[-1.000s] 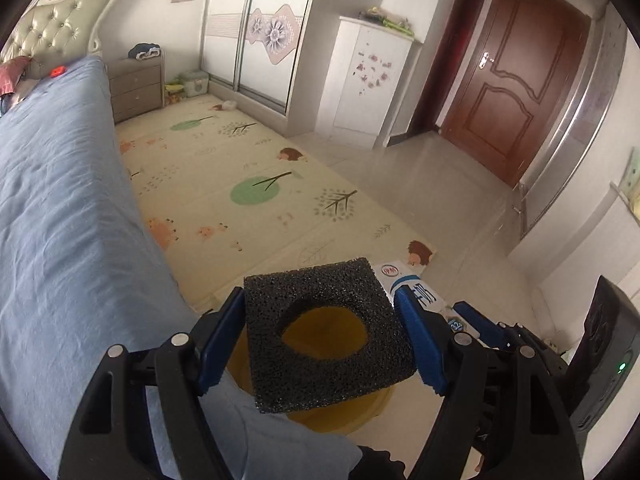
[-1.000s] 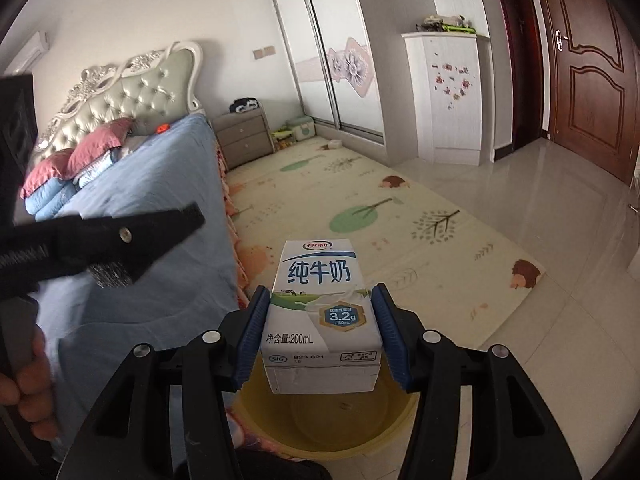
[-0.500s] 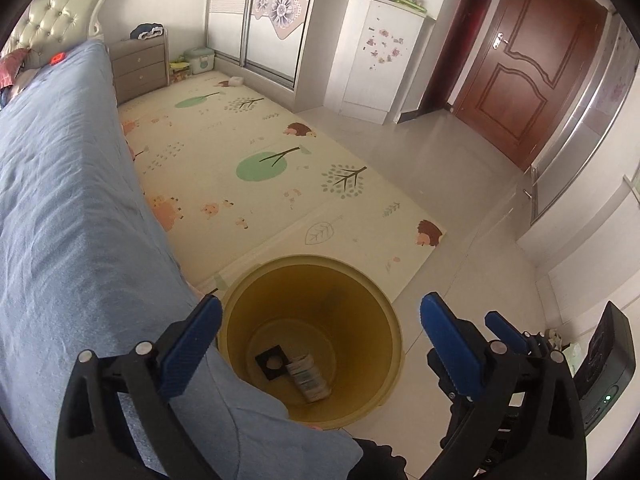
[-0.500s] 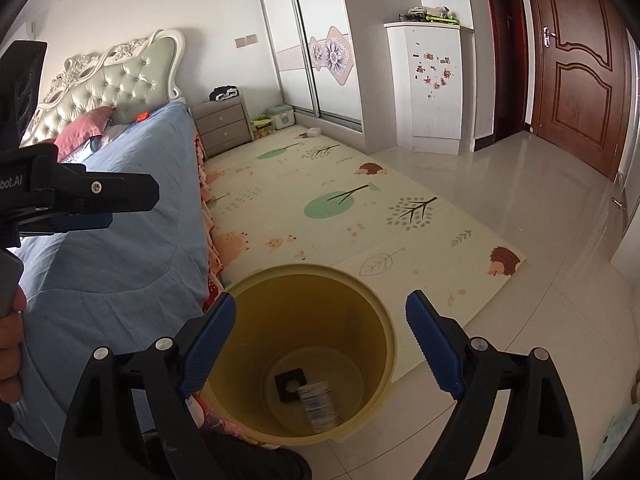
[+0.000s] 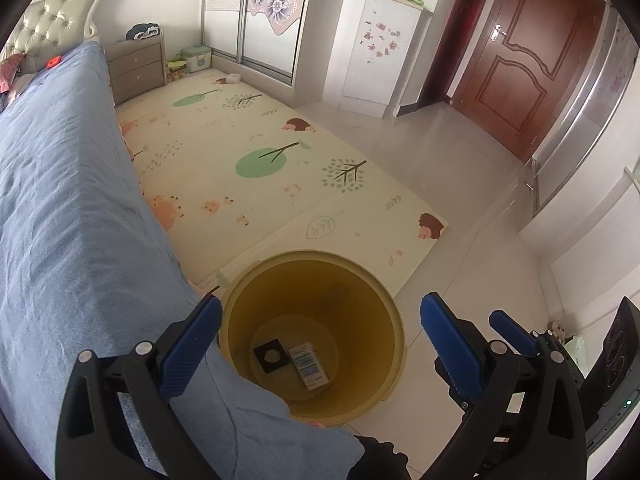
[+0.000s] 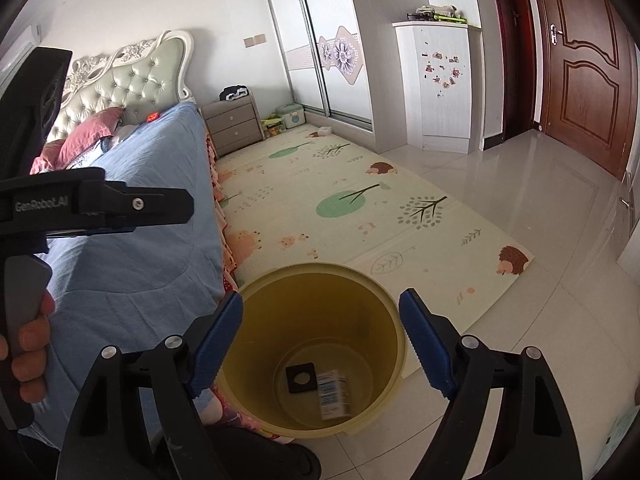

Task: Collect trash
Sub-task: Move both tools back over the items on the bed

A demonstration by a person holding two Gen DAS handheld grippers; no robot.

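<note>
Inside the yellow plastic bin [image 5: 394, 344], the white milk carton [image 5: 310, 366] lies flat, long axis toward the wall. Left hand-held gripper [image 5: 320, 338] fully open, empty; right hand-held gripper [image 6: 320, 344] closing, empty.

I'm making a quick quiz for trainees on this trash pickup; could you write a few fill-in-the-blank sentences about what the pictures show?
1. The black square foam piece lies at the bottom of the round ____ plastic bin.
2. Beside it in the bin lies a small ____ carton.
3. The bin stands on the tiled floor next to the bed with the ____ cover.

Missing words: yellow; milk; blue
</note>
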